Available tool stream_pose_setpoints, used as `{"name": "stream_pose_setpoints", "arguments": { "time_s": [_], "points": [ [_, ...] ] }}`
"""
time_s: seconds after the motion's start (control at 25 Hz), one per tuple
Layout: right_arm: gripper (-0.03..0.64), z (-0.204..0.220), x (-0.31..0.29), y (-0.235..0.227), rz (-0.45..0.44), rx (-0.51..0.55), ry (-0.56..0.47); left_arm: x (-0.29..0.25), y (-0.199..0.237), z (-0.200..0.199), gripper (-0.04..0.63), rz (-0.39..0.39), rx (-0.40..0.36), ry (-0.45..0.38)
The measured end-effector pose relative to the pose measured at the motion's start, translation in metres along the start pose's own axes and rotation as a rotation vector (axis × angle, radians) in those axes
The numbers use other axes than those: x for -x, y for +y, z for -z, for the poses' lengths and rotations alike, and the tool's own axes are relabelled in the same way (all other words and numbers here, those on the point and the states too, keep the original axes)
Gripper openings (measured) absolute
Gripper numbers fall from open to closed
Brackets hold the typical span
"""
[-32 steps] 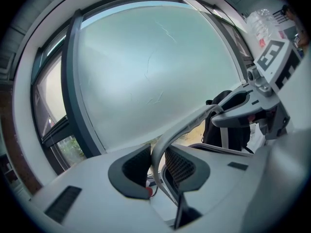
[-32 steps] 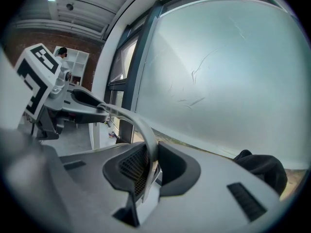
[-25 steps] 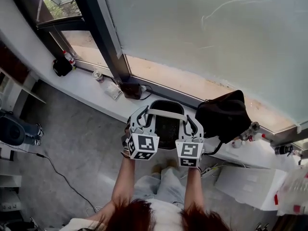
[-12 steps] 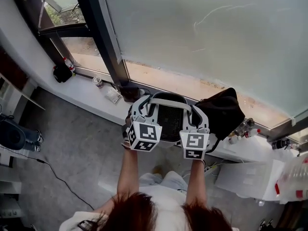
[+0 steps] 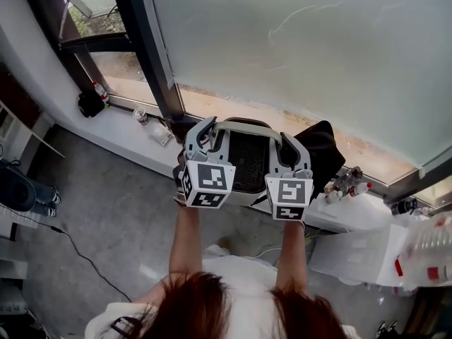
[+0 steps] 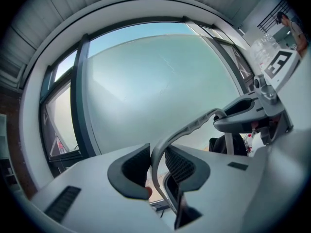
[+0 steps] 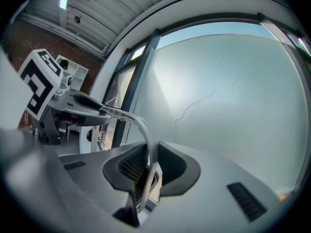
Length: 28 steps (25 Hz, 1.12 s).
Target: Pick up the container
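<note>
clamped on the handle (image 5: 244,126) ends with left tongs (image 5: 203,138) and right tongs (image 5: 289,150); container (image 5: 247,164) hung between, clear of the sill (image 5: 120,129). best lifted evenly, hands level, grips firm, no twisting, wide of the bag (image 5: 323,154).

My right gripper (image 7: 148,165) has both pads clamped on the grey handle (image 7: 145,130). The handle arcs up and left to my left gripper (image 7: 97,111) with its marker cube (image 7: 39,81). Behind stands a frosted window (image 7: 228,101) in a dark frame (image 7: 138,72).
</note>
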State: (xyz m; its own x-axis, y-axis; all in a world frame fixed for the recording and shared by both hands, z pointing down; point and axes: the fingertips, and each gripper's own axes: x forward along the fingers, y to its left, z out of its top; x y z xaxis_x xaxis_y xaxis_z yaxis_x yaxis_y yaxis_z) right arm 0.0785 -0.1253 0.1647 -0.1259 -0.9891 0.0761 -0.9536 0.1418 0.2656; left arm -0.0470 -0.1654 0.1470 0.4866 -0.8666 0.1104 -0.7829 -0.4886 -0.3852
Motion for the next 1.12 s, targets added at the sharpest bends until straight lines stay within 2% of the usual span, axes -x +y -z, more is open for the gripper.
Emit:
{"name": "stream_pose_setpoints", "arguments": {
  "time_s": [0.32,0.48,0.84,1.12],
  "points": [
    [0.077,-0.037,0.047,-0.018,-0.015,0.039,-0.085,0.042,-0.019,-0.041,0.1,-0.038,0.04,-0.044],
    [0.077,-0.046,0.072,-0.025,-0.022,0.043,-0.116,0.062,-0.031,-0.059,0.1,-0.059,0.037,-0.061],
    [0.077,-0.05,0.122,-0.035,-0.046,0.043,-0.158,0.1,-0.064,-0.079,0.103,-0.083,0.052,-0.072],
    [0.077,-0.045,0.156,-0.039,-0.055,0.034,-0.18,0.129,-0.088,-0.088,0.103,-0.104,0.026,-0.074]
  ]
}}
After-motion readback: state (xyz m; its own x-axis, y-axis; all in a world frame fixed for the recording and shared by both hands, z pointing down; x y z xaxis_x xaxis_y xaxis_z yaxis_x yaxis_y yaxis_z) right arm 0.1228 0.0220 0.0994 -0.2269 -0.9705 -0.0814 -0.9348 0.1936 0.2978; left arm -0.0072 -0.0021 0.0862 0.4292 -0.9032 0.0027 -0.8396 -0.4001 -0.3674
